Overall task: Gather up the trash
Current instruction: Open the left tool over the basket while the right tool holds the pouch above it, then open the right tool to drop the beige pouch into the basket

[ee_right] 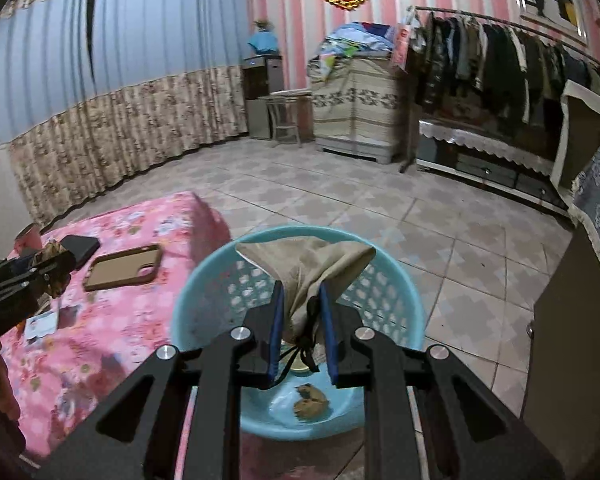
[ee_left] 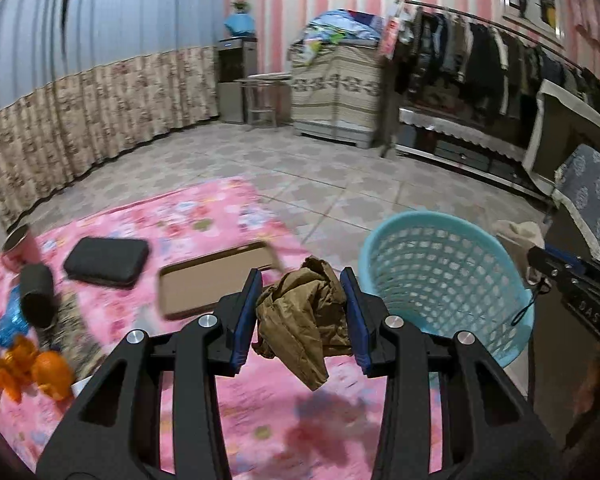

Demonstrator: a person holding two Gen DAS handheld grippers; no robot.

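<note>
1. While the left gripper clamps one crumpled olive-brown wrapper between its two blue pads, it hangs over the edge of the pink floral blanket, just beside the single light-blue perforated plastic basket.
2. Over that basket, the right gripper is closed on one beige drawstring pouch; its black cord dangles between the jaws.
3. One brown crumpled scrap lies on the basket's floor, with one pale round item beside it, too hidden to name.
4. On the blanket lie one black rectangular zip case, one brown phone case, one dark cylinder and one pink can.
5. Orange peel pieces cluster at the blanket's near left corner; blur prevents an exact count.
6. One blue shiny wrapper sits near the peels.
</note>
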